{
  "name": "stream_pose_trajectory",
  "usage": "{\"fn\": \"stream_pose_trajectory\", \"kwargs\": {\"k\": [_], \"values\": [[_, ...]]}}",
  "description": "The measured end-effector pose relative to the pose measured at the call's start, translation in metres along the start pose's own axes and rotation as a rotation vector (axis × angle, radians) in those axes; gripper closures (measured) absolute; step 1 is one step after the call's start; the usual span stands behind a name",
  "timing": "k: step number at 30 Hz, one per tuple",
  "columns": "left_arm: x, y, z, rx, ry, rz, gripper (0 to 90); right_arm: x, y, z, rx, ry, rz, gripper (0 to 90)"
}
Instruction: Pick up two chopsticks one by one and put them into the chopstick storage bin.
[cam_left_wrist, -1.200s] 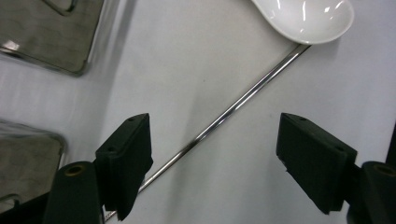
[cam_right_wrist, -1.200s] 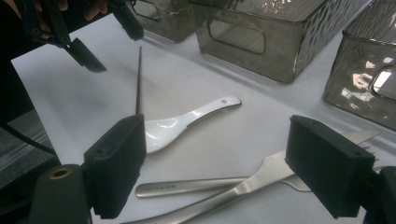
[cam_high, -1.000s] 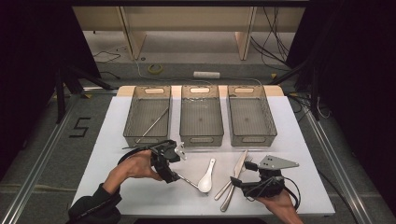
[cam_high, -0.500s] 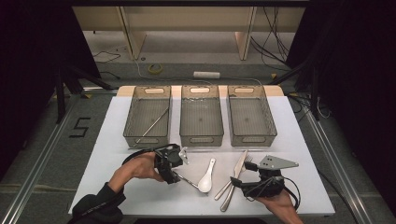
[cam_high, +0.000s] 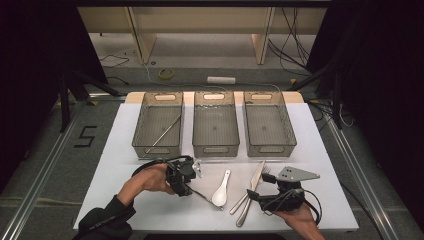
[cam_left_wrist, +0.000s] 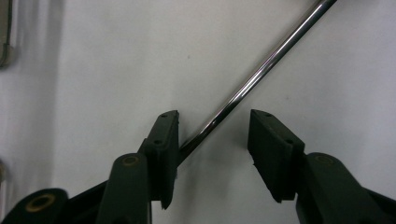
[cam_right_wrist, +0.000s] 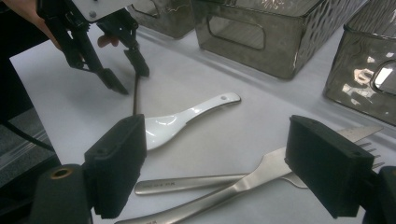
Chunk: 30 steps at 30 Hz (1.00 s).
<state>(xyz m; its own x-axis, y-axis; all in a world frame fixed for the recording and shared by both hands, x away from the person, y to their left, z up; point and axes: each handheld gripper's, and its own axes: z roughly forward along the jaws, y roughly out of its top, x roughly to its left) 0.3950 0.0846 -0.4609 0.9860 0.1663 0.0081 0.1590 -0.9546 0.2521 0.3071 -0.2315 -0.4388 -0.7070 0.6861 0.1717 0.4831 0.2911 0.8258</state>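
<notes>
Closing jaws astride metal rod (cam_left_wrist: 252, 79)

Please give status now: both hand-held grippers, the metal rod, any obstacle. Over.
Left hand-held gripper closing around metal rod, no squeeze yet. Right hand-held gripper open, empty, above fork. White spoon touching the rod's far end.

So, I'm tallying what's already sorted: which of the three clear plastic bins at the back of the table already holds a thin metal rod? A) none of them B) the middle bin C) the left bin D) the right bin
C: in the high view a thin metal rod lies slantwise inside the left clear plastic bin, while the middle bin and right bin hold none.
</notes>
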Motion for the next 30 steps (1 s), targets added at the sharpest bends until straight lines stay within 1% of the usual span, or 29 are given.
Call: {"fn": "stream_pose_trajectory", "kwargs": {"k": [3, 5, 6, 7, 8, 10, 11, 13, 15, 16, 18, 19, 20, 21, 23, 24, 25, 27, 28, 30], "values": [[0.0, 0.0, -0.001, 0.015, 0.0, 0.017, 57.8, 0.0, 0.0, 0.0, -0.001, 0.0, 0.001, 21.3], [-0.001, 0.0, -0.001, 0.015, -0.002, 0.019, 59.8, 0.0, 0.0, 0.0, 0.0, 0.0, 0.001, 21.3], [-0.002, -0.001, -0.001, 0.017, -0.003, 0.019, 62.7, 0.0, 0.0, 0.0, -0.001, -0.001, 0.004, 21.4], [-0.002, -0.001, -0.001, 0.024, -0.002, 0.03, 64.2, 0.0, 0.0, 0.0, -0.002, -0.001, 0.003, 21.4], [-0.003, -0.001, -0.001, 0.025, -0.006, 0.031, 64.2, 0.0, 0.0, 0.0, -0.002, -0.001, 0.003, 21.4], [-0.005, -0.002, -0.002, 0.03, -0.005, 0.045, 66.4, 0.0, 0.0, -0.001, -0.001, -0.003, 0.003, 21.4], [-0.005, -0.002, -0.002, 0.038, -0.008, 0.059, 67.9, 0.0, 0.0, 0.0, 0.0, -0.003, 0.002, 21.4], [-0.007, -0.002, -0.002, 0.038, -0.009, 0.066, 68.8, 0.0, 0.0, 0.0, 0.0, -0.003, 0.002, 21.4], [-0.009, -0.003, -0.003, 0.046, -0.009, 0.088, 71.6, -0.001, 0.0, 0.0, 0.0, -0.004, 0.002, 21.4], [-0.01, -0.004, -0.002, 0.038, -0.007, 0.089, 72.8, -0.001, 0.0, -0.001, 0.0, -0.005, 0.002, 21.4], [-0.012, -0.004, -0.003, 0.044, -0.003, 0.113, 74.5, -0.001, 0.0, -0.001, -0.001, -0.006, 0.0, 21.4], [-0.014, -0.005, -0.003, 0.041, 0.0, 0.112, 75.0, -0.001, 0.0, -0.001, 0.001, -0.006, 0.001, 21.4], [-0.015, -0.005, -0.003, 0.043, -0.002, 0.126, 75.5, -0.001, 0.0, -0.001, 0.001, -0.007, 0.002, 21.4], [-0.016, -0.006, -0.003, 0.038, 0.0, 0.127, 76.5, -0.001, 0.0, 0.0, 0.001, -0.008, 0.001, 21.4], [-0.018, -0.007, -0.004, 0.048, -0.003, 0.145, 77.0, -0.001, 0.0, 0.0, 0.002, -0.008, 0.002, 21.4], [-0.019, -0.008, -0.003, 0.04, -0.006, 0.144, 77.6, -0.001, 0.0, 0.0, 0.002, -0.008, 0.001, 21.4], [-0.02, -0.008, -0.004, 0.046, -0.005, 0.153, 78.1, -0.001, 0.0, 0.0, 0.001, -0.008, 0.001, 21.4], [-0.022, -0.01, -0.004, 0.039, -0.009, 0.153, 79.1, -0.001, 0.0, -0.001, 0.002, -0.01, 0.002, 21.5], [-0.024, -0.011, -0.005, 0.043, -0.011, 0.159, 80.0, -0.002, 0.0, -0.001, 0.002, -0.01, 0.003, 21.5], [-0.026, -0.013, -0.005, 0.033, -0.012, 0.16, 80.4, -0.002, 0.0, -0.001, 0.002, -0.01, 0.003, 21.5]]}}
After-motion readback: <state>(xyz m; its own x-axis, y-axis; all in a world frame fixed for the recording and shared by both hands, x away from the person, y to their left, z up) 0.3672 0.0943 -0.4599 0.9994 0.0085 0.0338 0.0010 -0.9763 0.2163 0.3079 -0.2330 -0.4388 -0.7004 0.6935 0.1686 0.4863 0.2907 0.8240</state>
